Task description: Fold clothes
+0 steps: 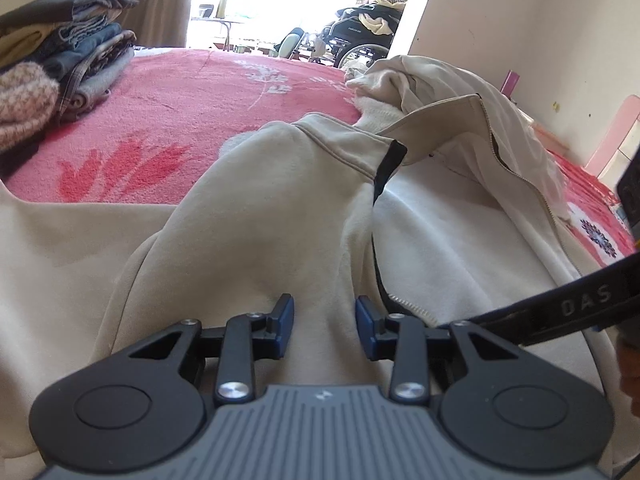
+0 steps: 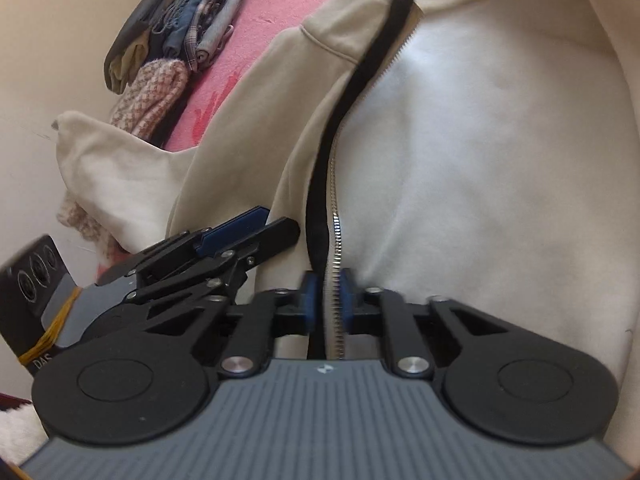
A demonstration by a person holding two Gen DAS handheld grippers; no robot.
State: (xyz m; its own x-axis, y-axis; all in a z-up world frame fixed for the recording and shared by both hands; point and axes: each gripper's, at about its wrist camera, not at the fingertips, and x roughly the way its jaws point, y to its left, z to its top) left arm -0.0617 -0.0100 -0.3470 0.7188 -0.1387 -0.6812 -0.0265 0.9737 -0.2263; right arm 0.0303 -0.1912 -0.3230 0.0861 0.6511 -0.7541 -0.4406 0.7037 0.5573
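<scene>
A cream zip-up jacket [image 1: 260, 208] lies opened on the bed, its white fleece lining [image 2: 480, 160] facing up. Its front panel is edged by a black band and a metal zipper [image 2: 334, 216]. My left gripper [image 1: 325, 322] sits on the cream front panel with a raised fold of cloth pinched between its blue pads. My right gripper [image 2: 328, 300] is shut on the zipper edge, whose teeth run up between the pads. In the right wrist view the left gripper [image 2: 272, 228] lies just left of the zipper. The right gripper's black body [image 1: 560, 308] enters the left wrist view from the right.
The bed is covered by a pink blanket [image 1: 192, 112]. A stack of folded clothes [image 1: 80, 56] and a pink knit piece [image 1: 20, 100] lie at its far left. A wheelchair [image 1: 360, 36] stands in the bright doorway beyond, and a wall [image 1: 520, 20] runs along the right.
</scene>
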